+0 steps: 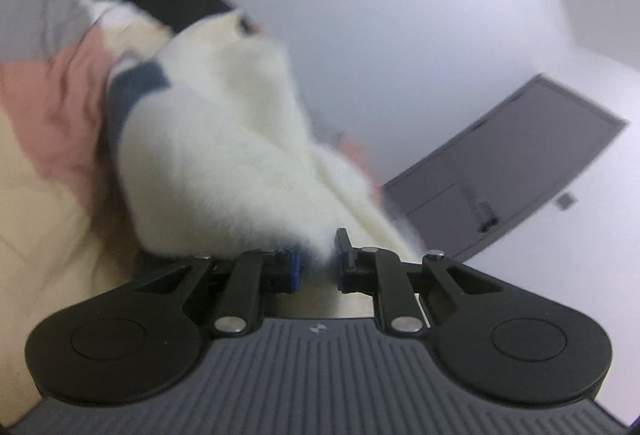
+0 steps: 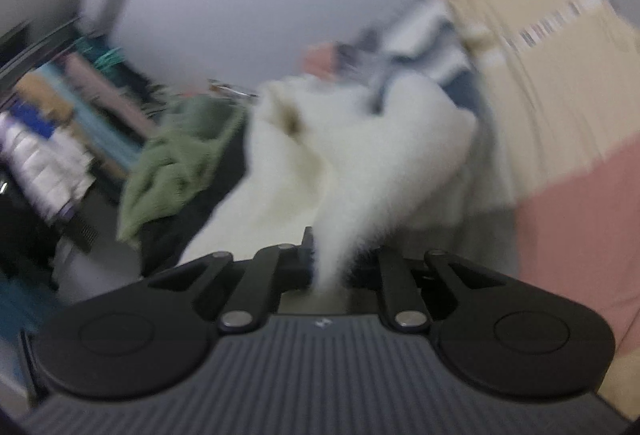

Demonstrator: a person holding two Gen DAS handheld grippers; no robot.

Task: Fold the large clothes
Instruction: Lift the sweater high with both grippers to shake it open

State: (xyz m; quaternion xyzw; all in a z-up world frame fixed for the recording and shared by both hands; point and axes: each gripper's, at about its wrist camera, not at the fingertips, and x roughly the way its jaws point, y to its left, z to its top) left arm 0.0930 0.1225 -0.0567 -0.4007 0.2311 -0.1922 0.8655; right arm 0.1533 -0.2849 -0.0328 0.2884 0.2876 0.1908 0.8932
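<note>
Spread beneath: bedding [image 2: 560,107] in cream and pink blocks. Lifted over it, blurred: fluffy white garment [image 1: 224,155], stretched between both claws. Left claw [image 1: 316,263] clenched on one white edge; right claw [image 2: 340,267] clenched on another. Behind: crumpled green cloth [image 2: 176,171].

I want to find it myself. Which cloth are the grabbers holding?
Look at the bed with the pink and cream cover. The fluffy white garment rises from it, pinched by both grippers. Unlike the green cloth nearby, it is white and fuzzy.
</note>
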